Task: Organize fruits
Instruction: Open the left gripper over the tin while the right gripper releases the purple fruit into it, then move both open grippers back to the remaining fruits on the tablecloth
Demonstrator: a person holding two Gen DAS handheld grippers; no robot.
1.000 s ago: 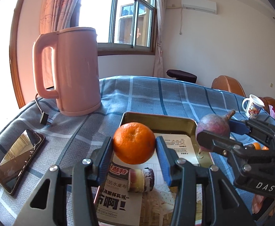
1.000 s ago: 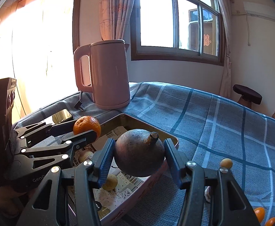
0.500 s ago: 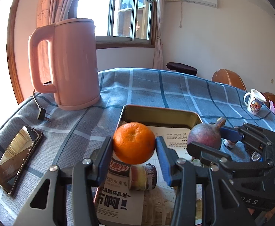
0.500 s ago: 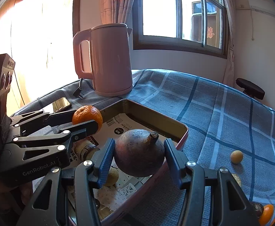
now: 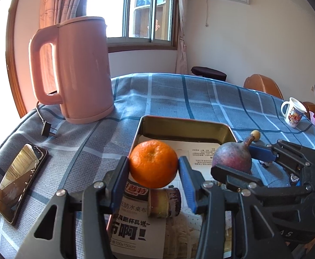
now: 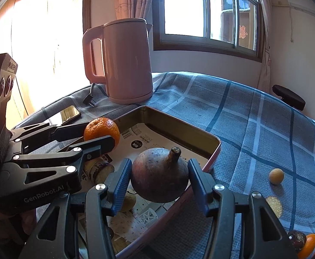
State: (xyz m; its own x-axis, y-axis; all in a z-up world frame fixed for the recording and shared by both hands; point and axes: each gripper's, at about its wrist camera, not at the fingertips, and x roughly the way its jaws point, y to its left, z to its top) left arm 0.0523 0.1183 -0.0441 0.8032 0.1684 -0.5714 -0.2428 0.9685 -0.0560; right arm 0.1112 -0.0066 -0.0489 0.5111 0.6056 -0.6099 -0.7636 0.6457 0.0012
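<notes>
Descending toward tray [image 5: 185, 127] since earlier frame: left gripper [image 5: 153, 168] pinching orange [image 5: 153, 164] over tray's left edge; right gripper [image 6: 160, 178] pinching purple fruit [image 6: 159, 176] over tray's right rim; kettle [image 5: 79, 64] looming larger beyond tray.

A round orange mandarin [image 5: 153, 164] hangs above the gold-walled tray [image 5: 185, 127], pinched at its sides. Just beside it, a dull purple-brown fruit [image 6: 160, 176] with a stubby stem pointing up is likewise held over the tray's right edge.
</notes>
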